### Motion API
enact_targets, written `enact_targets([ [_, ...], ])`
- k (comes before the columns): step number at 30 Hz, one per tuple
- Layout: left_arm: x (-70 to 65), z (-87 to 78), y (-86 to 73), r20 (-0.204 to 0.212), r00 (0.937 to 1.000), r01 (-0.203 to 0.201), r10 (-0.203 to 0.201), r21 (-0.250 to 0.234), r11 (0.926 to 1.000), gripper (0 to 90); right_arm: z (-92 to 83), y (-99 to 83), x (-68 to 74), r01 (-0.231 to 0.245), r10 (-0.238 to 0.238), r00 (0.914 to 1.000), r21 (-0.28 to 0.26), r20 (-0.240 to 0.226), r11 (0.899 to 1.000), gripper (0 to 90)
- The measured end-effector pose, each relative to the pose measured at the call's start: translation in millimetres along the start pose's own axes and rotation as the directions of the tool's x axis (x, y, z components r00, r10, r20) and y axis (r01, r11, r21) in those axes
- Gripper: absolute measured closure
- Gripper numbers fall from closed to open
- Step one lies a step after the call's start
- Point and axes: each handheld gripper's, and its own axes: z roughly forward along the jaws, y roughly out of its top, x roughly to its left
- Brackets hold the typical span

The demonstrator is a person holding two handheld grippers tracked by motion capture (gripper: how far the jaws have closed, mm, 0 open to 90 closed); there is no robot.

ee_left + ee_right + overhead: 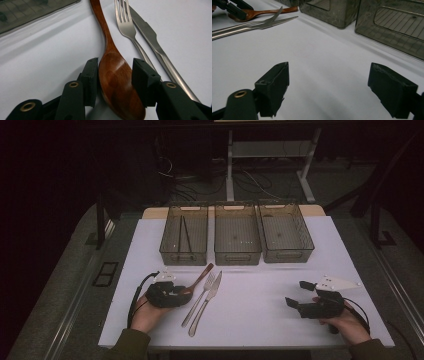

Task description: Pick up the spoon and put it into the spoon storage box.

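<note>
- Left claw [115, 75]: its jaws stand either side of the spoon [117, 82] bowl, one pad touching the bowl's edge and the other just off it. They straddle the spoon but do not look clamped, so I count the claw as open.
- The spoon lies flat on the table [260, 305] between those jaws, bowl toward the claw and handle running away toward the left bin [184, 235].
- Handling, as a judgement: the spoon is wooden, so light and stiff. Its glossy, rounded bowl may slide or pop out of a squeeze, and the neck just beyond the pads looks the surer hold.
- Just beside the spoon, on the claw's outer side, lie a fork [130, 32] and a knife [152, 42], close together. The fork's handle passes near the far pad, so a careless close could nudge it.
- Both look like metal: heavier, smooth and thin, hard to lift off a flat top.
- Beyond stand three bins in a row; the left one holds a long thin dark item I cannot identify.
- Right claw [337, 90]: well apart from the cutlery, jaws wide and empty over bare table.
</note>
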Motion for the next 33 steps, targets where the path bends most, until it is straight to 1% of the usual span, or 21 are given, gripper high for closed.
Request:
enact_targets([
  [2,-1.2,-0.1,0.7,-0.003,0.9999,-0.010,0.010,0.009,0.9999,57.4,0.0,0.1,0.1,0.001,-0.001,1.0000,-0.001,0.000,1.000,16.5],
  [4,-3.0,0.4,1.7,0.008,0.9998,-0.017,0.017,0.013,0.9998,62.8,0.1,0.0,0.1,0.001,-0.001,1.0000,0.000,0.001,1.000,16.5],
  [5,-3.5,0.6,2.4,0.017,0.9995,-0.028,0.028,0.016,0.9995,65.2,0.2,0.0,0.1,0.001,-0.001,1.0000,0.000,0.001,1.000,16.5],
  [7,-6.1,1.8,3.7,0.020,0.9992,-0.036,0.036,0.017,0.9992,69.3,0.1,0.1,0.1,0.001,-0.001,1.0000,-0.001,0.001,1.000,16.5],
  [9,-7.3,2.4,5.1,0.021,0.9983,-0.055,0.054,0.026,0.9981,72.5,0.0,0.1,0.2,0.000,0.000,1.0000,-0.002,0.000,1.000,16.5],
  [12,-7.6,2.5,6.0,0.018,0.9989,-0.045,0.044,0.031,0.9985,73.8,-0.2,0.1,0.1,-0.001,0.001,1.0000,-0.002,0.001,1.000,16.5],
  [14,-8.1,2.6,6.3,0.014,0.9997,-0.020,0.019,0.028,0.9994,74.5,-0.2,0.2,0.1,-0.002,0.002,1.0000,-0.002,0.001,1.000,16.5],
  [16,-8.0,2.2,6.8,0.005,0.9999,-0.016,0.016,0.028,0.9995,75.6,-0.2,0.1,0.0,-0.001,0.001,1.0000,-0.001,0.001,1.000,16.5],
  [18,-8.6,1.5,7.1,-0.015,0.9999,0.000,0.000,0.023,0.9997,76.9,-0.2,0.2,0.0,-0.002,0.002,1.0000,-0.001,0.002,1.000,16.5],
  [19,-7.3,1.0,7.4,-0.021,0.9998,-0.003,0.004,0.022,0.9998,77.7,-0.3,0.2,0.0,-0.002,0.002,1.0000,-0.002,0.001,1.000,16.5],
  [21,-6.1,-0.9,7.2,-0.034,0.9994,0.009,-0.009,0.018,0.9998,79.0,-0.3,0.2,0.0,0.000,0.000,1.0000,-0.002,0.001,1.000,16.5],
  [24,-5.1,-4.1,7.5,-0.041,0.9989,0.025,-0.025,-0.003,0.9997,79.7,-0.2,0.2,-0.1,0.000,0.000,1.0000,-0.002,0.001,1.000,16.5],
  [25,-4.6,-5.0,8.1,-0.043,0.9990,0.011,-0.011,-0.006,0.9999,79.8,-0.3,0.2,0.0,-0.001,0.001,1.0000,-0.002,0.001,1.000,16.5],
  [31,-5.4,-13.0,11.0,-0.058,0.9983,0.006,-0.008,-0.041,0.9991,80.2,-0.4,0.3,-0.1,-0.002,0.002,1.0000,-0.002,0.000,1.000,16.5],
  [33,-5.0,-17.3,12.7,-0.066,0.9978,-0.004,0.001,-0.051,0.9987,80.2,-0.4,0.2,-0.1,-0.001,0.001,1.0000,-0.002,0.000,1.000,16.5],
])
